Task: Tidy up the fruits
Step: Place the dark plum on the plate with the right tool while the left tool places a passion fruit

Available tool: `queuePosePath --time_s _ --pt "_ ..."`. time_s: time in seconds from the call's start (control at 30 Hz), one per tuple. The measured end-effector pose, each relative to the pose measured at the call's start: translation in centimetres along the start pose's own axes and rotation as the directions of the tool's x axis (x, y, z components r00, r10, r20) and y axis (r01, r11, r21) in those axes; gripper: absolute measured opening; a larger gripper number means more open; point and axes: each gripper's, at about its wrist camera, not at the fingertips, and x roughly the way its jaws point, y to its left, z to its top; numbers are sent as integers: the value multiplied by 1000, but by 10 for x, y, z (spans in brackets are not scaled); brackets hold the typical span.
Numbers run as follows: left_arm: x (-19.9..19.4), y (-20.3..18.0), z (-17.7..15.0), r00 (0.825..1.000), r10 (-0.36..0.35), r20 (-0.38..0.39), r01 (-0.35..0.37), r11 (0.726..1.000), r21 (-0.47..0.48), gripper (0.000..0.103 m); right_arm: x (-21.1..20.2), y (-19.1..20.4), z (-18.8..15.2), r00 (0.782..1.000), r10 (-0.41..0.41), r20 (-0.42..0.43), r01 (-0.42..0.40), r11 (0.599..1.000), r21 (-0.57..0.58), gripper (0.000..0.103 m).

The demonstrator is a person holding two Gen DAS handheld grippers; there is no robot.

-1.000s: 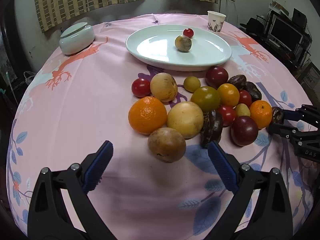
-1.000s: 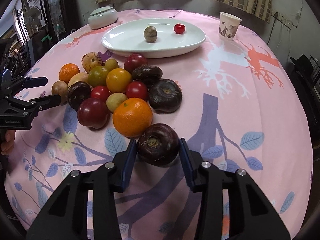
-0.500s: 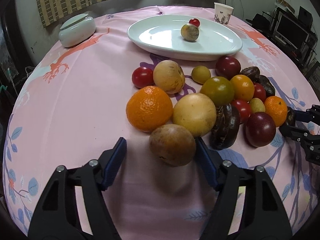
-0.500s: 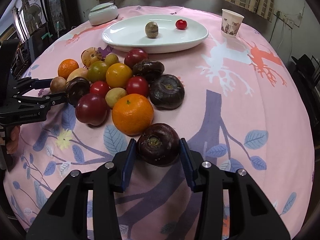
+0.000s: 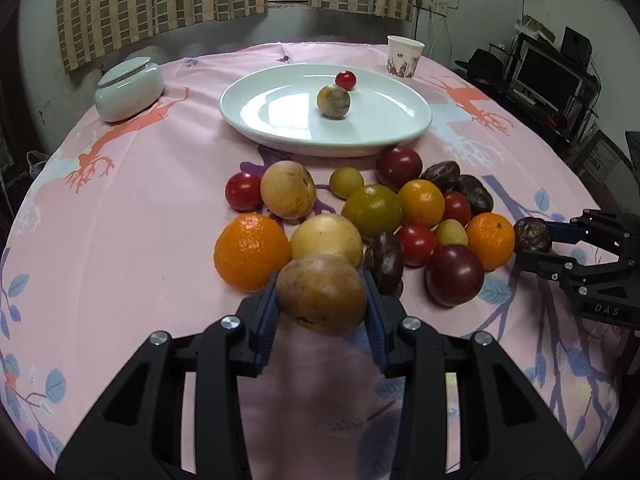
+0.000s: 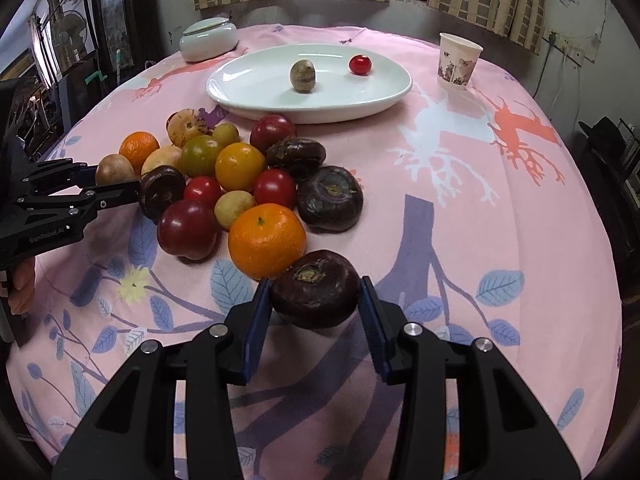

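My left gripper (image 5: 322, 312) is pinched on a brown fruit (image 5: 321, 295), both blue pads against its sides, at the near edge of the pile. My right gripper (image 6: 316, 312) is clamped the same way on a dark purple fruit (image 6: 315, 294), its stem end facing up; it seems to sit just clear of the cloth (image 6: 460, 184), though I cannot be sure from this angle.

Just past the brown fruit lie an orange (image 5: 251, 251) and a pale yellow fruit (image 5: 326, 238), touching each other. Just behind the purple fruit sits another orange (image 6: 267, 240), with a dark red plum (image 6: 188, 229) to its left and a second purple fruit (image 6: 330, 197) beyond it on the right.

The rest of the pile crowds together behind: red tomatoes, a green one (image 5: 372, 210), a yellow-orange one (image 5: 421, 203), small yellow fruits and more dark ones.

Farther off is the white plate (image 5: 280, 120), holding a mottled green-brown fruit (image 5: 333, 101) and a cherry tomato (image 5: 345, 80), close together. Well beyond stand a lidded pale bowl (image 5: 129, 89) to the left and a paper cup (image 5: 404, 56) to the right.
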Motion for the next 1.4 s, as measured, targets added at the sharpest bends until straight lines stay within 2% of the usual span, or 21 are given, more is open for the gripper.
queuePosePath --time_s 0.3,0.43,0.57,0.67,0.77,0.9,1.1,1.33,1.37,1.4 --pt "-12 -4 0 999 -5 51 5 1000 2 39 -20 2 3 996 52 76 -52 999 4 44" --pt "-8 -3 1 999 20 25 -20 1000 -11 39 -25 3 7 992 79 103 -81 997 19 44" --pt "-12 -6 7 1000 7 7 -7 1000 -6 39 -34 8 16 990 74 116 -76 997 18 44" --pt "-14 -9 18 1000 12 4 -12 1000 14 39 -40 12 31 989 76 125 -75 997 -12 44" --pt "-12 -3 35 1000 -1 -13 1 1000 -18 40 -39 9 49 989 76 130 -73 997 -24 44" --pt "2 2 63 1000 7 -25 -8 999 -39 40 -24 2 77 990 76 117 -75 997 -19 44" --pt "44 8 106 998 38 -41 -41 997 -70 40 14 -3 114 992 60 109 -58 998 -15 44" --pt "87 20 134 992 102 -73 -111 985 -134 41 63 -12 143 998 -16 57 16 1000 12 44" --pt "90 21 135 991 111 -69 -120 983 -142 46 68 -13 146 998 -27 55 27 1000 15 44" --pt "91 23 136 991 121 -64 -129 980 -152 59 73 -13 149 998 -30 48 30 999 15 44"
